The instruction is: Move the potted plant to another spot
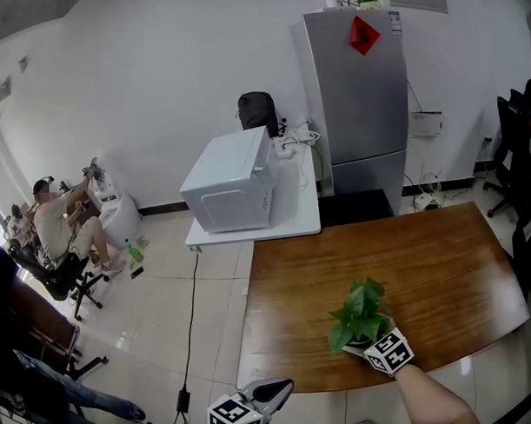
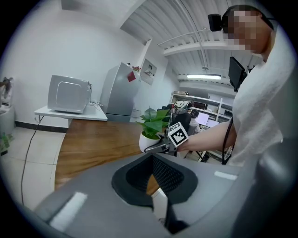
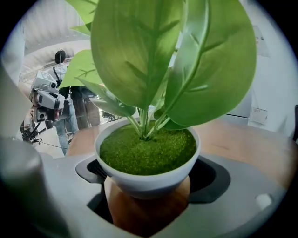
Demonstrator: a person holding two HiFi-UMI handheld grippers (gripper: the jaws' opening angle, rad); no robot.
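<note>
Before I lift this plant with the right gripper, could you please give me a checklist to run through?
1. Potted plant upright on the table: ok.
2. Pot between the right gripper's jaws: ok.
3. Pads pressing the pot: cannot tell; its rim hides the contact.
4. Left gripper clear of the plant: ok; shut, empty, off the table's near edge.
5. Bare table for a new spot: ok; open wood beyond the plant.
</note>
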